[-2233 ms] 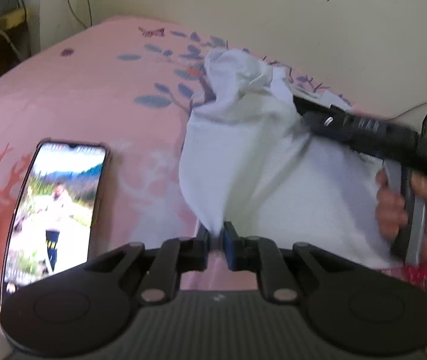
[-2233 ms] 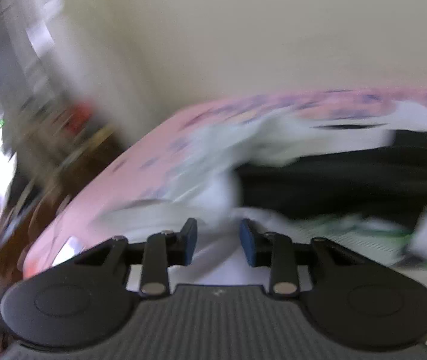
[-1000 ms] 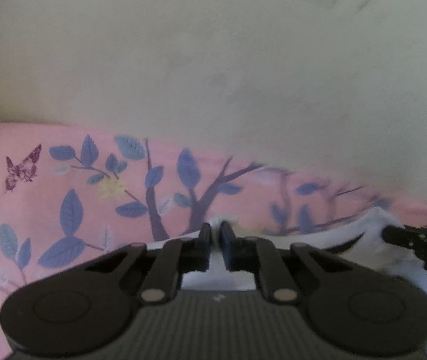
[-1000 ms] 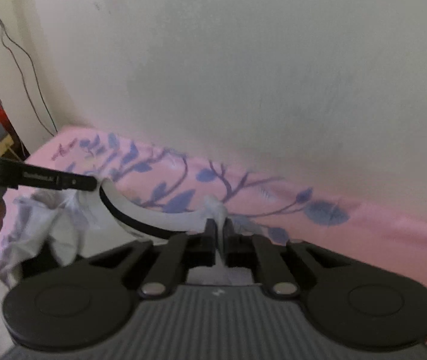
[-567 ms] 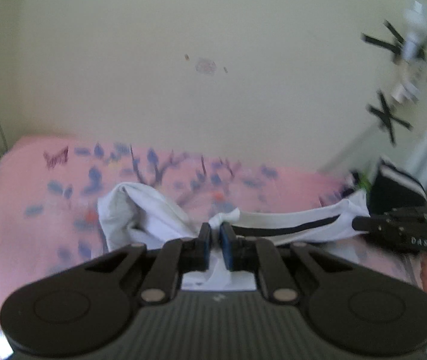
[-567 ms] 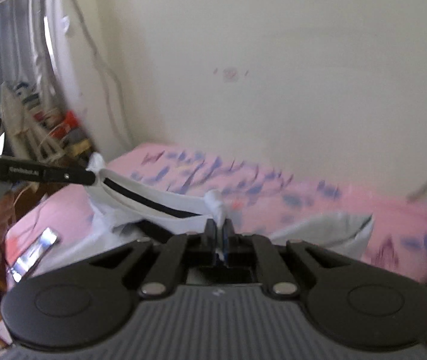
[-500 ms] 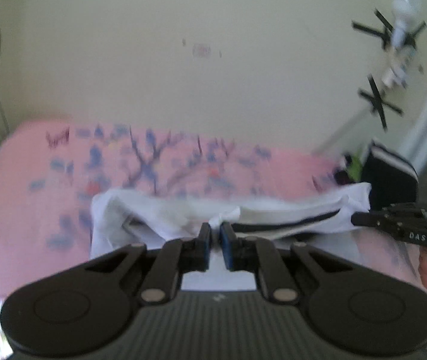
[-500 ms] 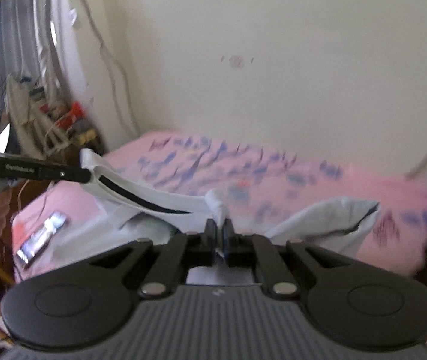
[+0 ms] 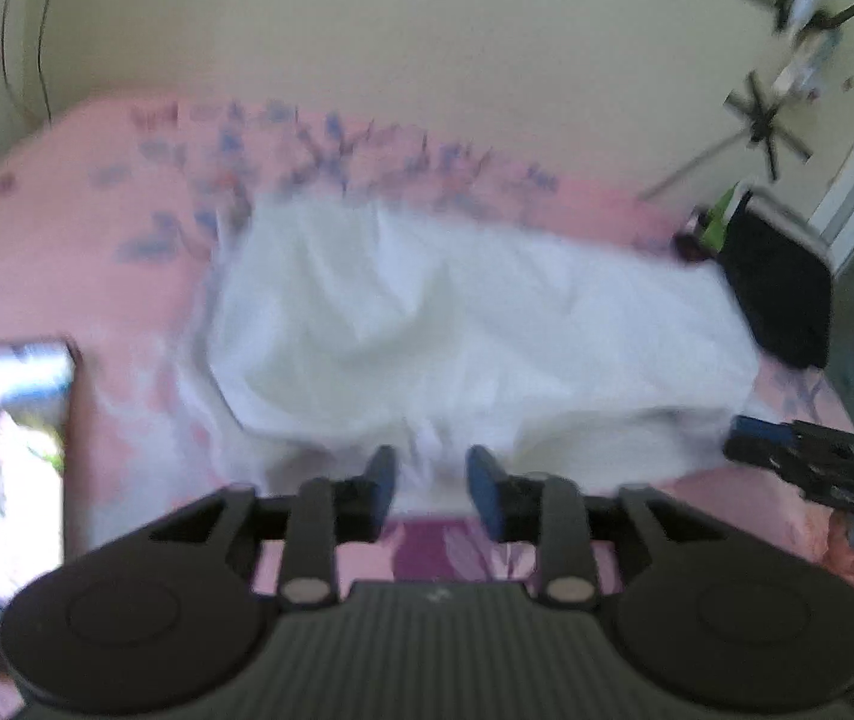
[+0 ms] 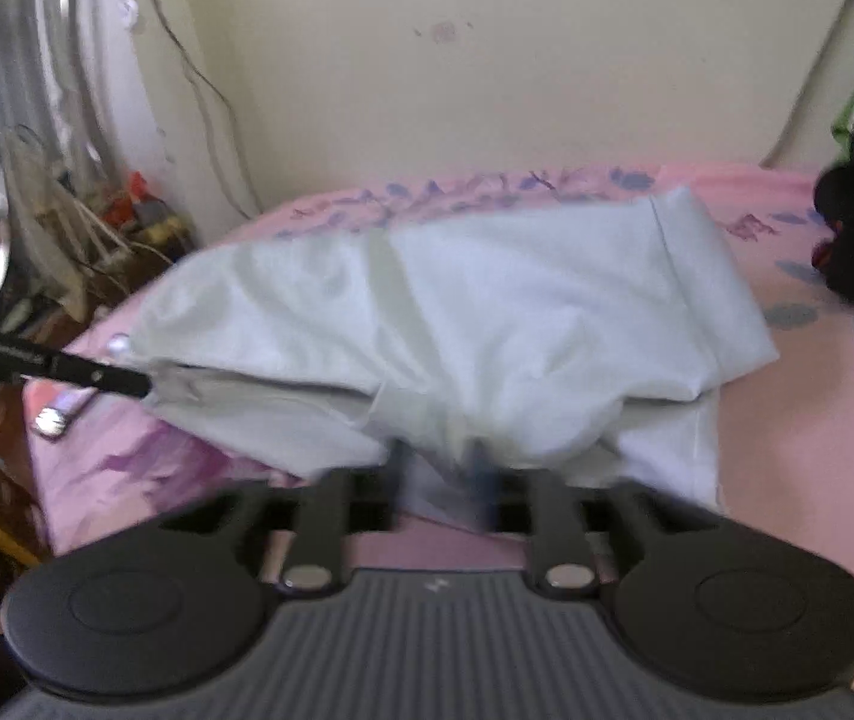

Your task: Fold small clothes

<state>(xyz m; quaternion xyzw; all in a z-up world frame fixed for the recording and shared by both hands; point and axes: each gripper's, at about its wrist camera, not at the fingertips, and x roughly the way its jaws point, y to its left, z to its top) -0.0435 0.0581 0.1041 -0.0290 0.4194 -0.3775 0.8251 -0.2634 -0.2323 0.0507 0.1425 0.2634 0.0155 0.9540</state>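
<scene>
My left gripper (image 9: 430,483) has just been spreading its jaws, and the near edge of the white garment (image 9: 457,324) lies between them, no longer pinched. My right gripper (image 10: 442,474) has likewise just been parting, its fingers blurred, the cloth's rumpled edge loose between them. The garment lies spread and creased across the pink bedsheet (image 9: 66,252). A phone (image 9: 9,438) lies left of it, a black bag (image 9: 781,294) far right.

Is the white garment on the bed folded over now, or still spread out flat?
Folded over: on the pink bed, the white garment lies doubled, its upper layer overlapping a lower one that shows at the near edge. Rumpled, not yet neat.
</scene>
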